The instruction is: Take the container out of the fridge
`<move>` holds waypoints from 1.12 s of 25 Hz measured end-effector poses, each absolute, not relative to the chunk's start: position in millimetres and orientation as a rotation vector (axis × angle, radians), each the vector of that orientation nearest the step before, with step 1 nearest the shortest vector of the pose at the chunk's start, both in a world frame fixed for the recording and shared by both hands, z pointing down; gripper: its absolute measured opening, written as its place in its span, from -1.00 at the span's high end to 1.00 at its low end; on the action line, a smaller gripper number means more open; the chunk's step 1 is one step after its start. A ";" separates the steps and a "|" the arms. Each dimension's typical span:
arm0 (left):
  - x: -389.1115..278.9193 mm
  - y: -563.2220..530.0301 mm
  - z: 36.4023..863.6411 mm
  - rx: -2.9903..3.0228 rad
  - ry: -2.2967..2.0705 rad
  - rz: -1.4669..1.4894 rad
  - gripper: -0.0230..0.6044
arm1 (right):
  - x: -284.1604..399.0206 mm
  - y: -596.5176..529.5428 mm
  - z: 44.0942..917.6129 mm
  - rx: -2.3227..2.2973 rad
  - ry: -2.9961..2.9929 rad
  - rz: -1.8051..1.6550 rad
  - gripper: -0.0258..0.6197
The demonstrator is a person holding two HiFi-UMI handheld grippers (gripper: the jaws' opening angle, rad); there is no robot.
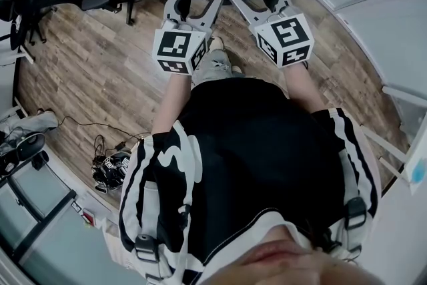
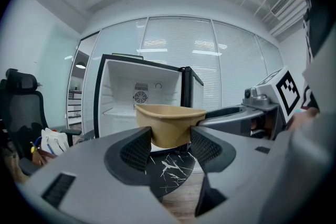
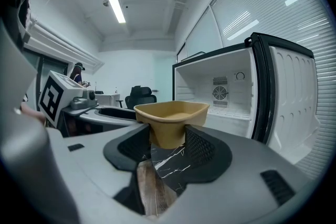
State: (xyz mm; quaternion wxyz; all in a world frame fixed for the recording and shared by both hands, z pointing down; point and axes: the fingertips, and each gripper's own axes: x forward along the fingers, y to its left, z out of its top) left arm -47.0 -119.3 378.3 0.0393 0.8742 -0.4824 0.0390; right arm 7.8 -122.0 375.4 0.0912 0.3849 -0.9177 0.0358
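Left gripper [image 2: 170, 149] and right gripper [image 3: 168, 147]: jaws of each were clamped on the tan container's [image 2: 170, 120] lower wall from opposite sides, probably to share the load and keep it level. Container was in mid-air, clear of the open fridge [image 2: 126, 92] behind, above the wood floor [image 1: 100, 77]. Removal judged essentially complete.

You have no readable words, numbers, labels or brands here; the black-and-white square markers [image 1: 175, 49] show only block patterns, no letters.
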 end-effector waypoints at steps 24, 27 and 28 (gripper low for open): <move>-47.1 -119.1 376.7 2.678 -1.485 0.121 0.17 | 7.8 -121.8 373.2 1.148 -2.719 0.091 0.25; -46.6 -120.3 376.3 2.679 -1.484 0.119 0.17 | 8.2 -122.8 373.2 1.151 -2.718 0.091 0.25; -46.4 -120.5 376.2 2.680 -1.484 0.119 0.17 | 8.4 -123.0 373.2 1.151 -2.717 0.090 0.25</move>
